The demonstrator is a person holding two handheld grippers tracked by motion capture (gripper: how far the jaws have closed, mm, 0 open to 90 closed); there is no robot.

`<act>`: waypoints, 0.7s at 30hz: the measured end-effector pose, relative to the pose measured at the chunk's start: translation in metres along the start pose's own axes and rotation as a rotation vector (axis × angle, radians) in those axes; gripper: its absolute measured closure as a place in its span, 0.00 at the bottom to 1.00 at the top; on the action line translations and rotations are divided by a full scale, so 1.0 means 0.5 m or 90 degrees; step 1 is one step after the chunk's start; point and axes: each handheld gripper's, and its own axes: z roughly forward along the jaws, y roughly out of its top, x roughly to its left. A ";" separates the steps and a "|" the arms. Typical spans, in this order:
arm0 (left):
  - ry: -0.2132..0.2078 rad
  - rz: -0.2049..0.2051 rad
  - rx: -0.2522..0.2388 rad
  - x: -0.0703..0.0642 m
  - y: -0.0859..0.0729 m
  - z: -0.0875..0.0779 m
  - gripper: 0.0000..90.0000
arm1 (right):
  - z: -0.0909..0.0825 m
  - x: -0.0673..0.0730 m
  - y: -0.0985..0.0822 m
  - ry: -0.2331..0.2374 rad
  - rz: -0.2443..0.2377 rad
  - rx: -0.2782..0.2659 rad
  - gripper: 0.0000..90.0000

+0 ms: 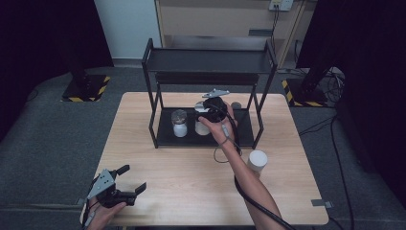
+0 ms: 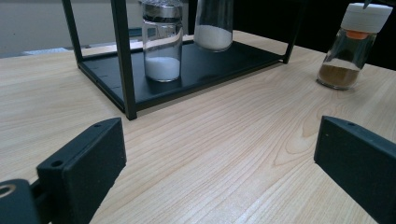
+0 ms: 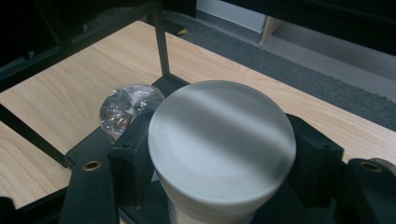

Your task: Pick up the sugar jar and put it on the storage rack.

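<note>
At centre frame in the high view, the right claw [image 1: 207, 114] clamps a white-capped jar [image 3: 222, 149] over the lower shelf of the black rack [image 1: 163, 132], beside a metal-lidded jar [image 1: 179, 123]. At lower left, the left claw [image 1: 130, 180] rests wide open over the counter [image 1: 182, 182], holding nothing

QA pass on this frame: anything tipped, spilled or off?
Nothing stands out. The silver-lidded shaker stands upright on the black rack's bottom shelf, the right gripper holds a white-capped jar beside it, and the brown-spice jar stands upright on the table. No spills.
</note>
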 end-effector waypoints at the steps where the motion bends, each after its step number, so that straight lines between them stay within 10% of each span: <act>1: 0.000 0.000 0.000 0.000 0.000 0.000 0.01 | 0.002 0.000 0.001 0.001 0.002 0.003 0.38; 21: 0.000 -0.001 0.001 0.002 -0.001 0.000 0.01 | 0.041 -0.009 -0.014 -0.005 0.012 0.021 0.38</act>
